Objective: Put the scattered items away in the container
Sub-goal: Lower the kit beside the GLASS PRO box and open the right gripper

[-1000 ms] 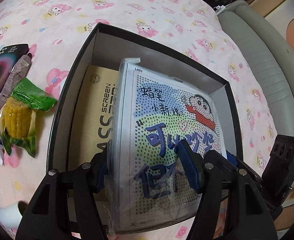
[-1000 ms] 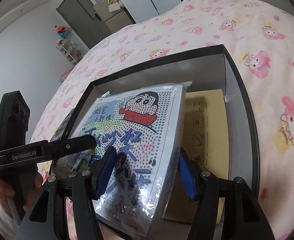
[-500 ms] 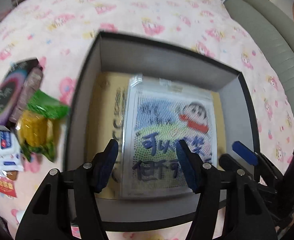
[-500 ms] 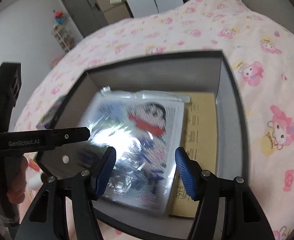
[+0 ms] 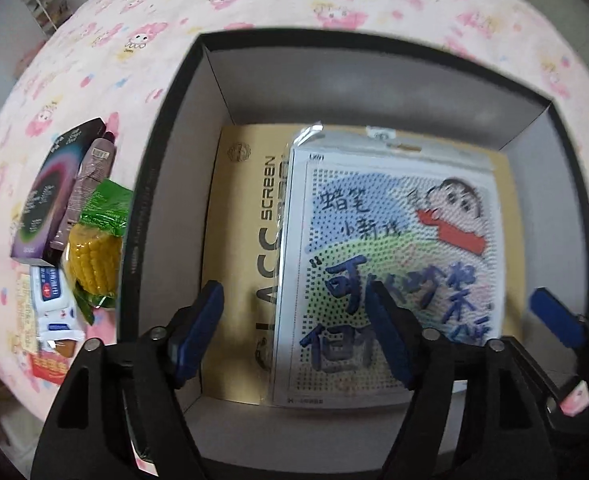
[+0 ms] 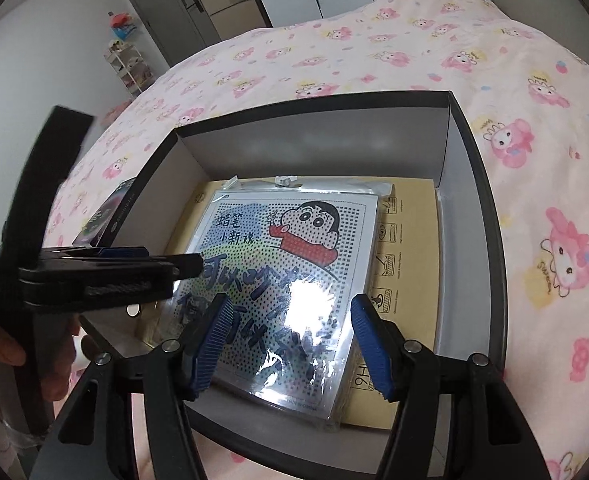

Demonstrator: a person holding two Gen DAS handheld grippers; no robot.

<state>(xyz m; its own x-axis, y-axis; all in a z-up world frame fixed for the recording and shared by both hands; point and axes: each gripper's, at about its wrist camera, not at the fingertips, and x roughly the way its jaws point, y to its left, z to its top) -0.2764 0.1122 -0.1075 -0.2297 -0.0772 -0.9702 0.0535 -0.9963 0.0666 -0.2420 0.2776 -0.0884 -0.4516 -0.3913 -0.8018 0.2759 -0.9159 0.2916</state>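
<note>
A black box [image 5: 162,184] with grey inner walls sits on the bed; it also shows in the right wrist view [image 6: 482,184]. Inside lies a flat tan screen-protector pack [image 5: 246,240] and on it a cartoon bead-art pack in clear plastic [image 5: 394,240], seen too in the right wrist view [image 6: 294,264]. My left gripper [image 5: 298,336] is open and empty above the box's near edge. My right gripper [image 6: 290,344] is open and empty above the pack. Scattered items lie left of the box: a vacuum-packed corn cob [image 5: 94,256], a purple box [image 5: 50,204], a brown tube [image 5: 86,188], a wipes packet [image 5: 52,300].
The bed is covered with a pink cartoon-print sheet [image 6: 374,52]. A small red and yellow sachet [image 5: 50,364] lies by the wipes. A grey door and white shelf [image 6: 130,64] stand beyond the bed. The left gripper's side [image 6: 94,272] crosses the right wrist view.
Both grippers let go of the bead-art pack, which dropped flat onto the tan pack in the box. Both grippers then rose and drew back from it.
</note>
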